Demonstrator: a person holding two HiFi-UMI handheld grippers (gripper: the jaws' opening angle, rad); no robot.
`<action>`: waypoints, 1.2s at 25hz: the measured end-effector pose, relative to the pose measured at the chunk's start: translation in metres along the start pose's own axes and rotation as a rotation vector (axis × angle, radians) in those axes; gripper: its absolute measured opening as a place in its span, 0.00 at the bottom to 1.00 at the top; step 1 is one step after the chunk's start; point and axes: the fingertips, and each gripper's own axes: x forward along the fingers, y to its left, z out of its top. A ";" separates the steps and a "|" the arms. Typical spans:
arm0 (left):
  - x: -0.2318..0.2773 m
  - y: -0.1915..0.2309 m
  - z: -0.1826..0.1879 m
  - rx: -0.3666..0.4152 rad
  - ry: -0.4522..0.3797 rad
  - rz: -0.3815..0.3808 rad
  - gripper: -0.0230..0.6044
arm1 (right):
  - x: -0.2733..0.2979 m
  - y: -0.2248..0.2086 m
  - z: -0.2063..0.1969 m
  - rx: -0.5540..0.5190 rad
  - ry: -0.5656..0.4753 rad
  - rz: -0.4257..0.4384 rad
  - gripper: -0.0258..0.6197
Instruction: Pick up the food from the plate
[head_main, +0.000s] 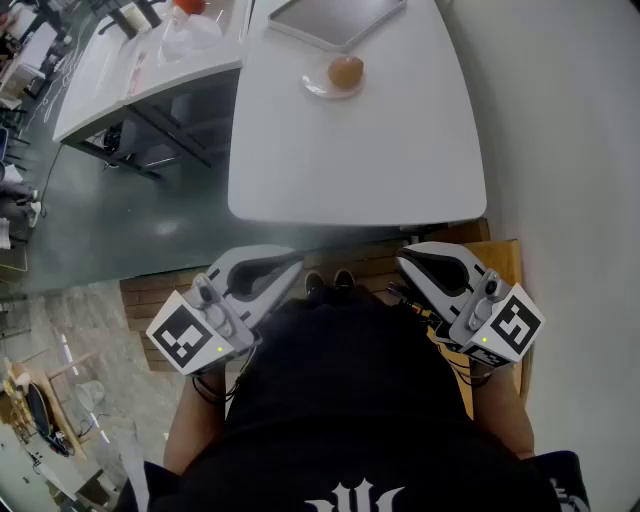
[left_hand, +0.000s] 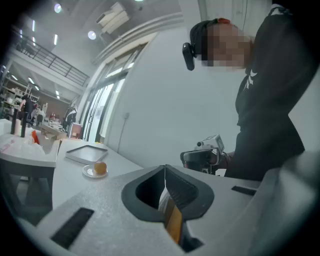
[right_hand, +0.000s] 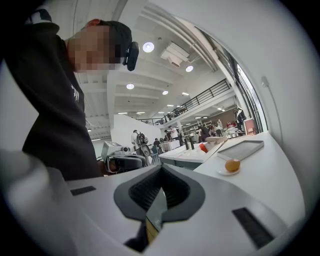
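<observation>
A round orange-brown piece of food (head_main: 346, 71) sits on a small white plate (head_main: 318, 87) at the far side of the white table (head_main: 350, 170). It also shows in the left gripper view, food (left_hand: 100, 168) on plate (left_hand: 89, 173), and in the right gripper view, food (right_hand: 232, 165) on plate (right_hand: 223, 172). My left gripper (head_main: 292, 259) and right gripper (head_main: 404, 258) are held close to my body, short of the table's near edge and far from the plate. In both gripper views, left gripper (left_hand: 165, 169) and right gripper (right_hand: 160, 169), the jaws are shut with nothing between them.
A flat grey tray (head_main: 335, 18) lies just beyond the plate. A second white table (head_main: 110, 75) with a bottle and bags stands to the left. A wooden seat (head_main: 503, 262) is under my right gripper. A white wall runs along the right. People stand far off in the hall.
</observation>
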 end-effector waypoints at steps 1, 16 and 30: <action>0.002 0.000 0.003 0.010 -0.010 -0.002 0.05 | 0.001 -0.002 0.000 -0.001 -0.003 -0.005 0.04; -0.013 0.009 -0.001 0.027 -0.040 0.020 0.05 | 0.005 -0.003 0.015 -0.028 -0.053 -0.040 0.04; -0.056 0.037 -0.009 0.020 -0.070 0.023 0.05 | 0.025 0.016 0.022 -0.071 -0.034 -0.078 0.04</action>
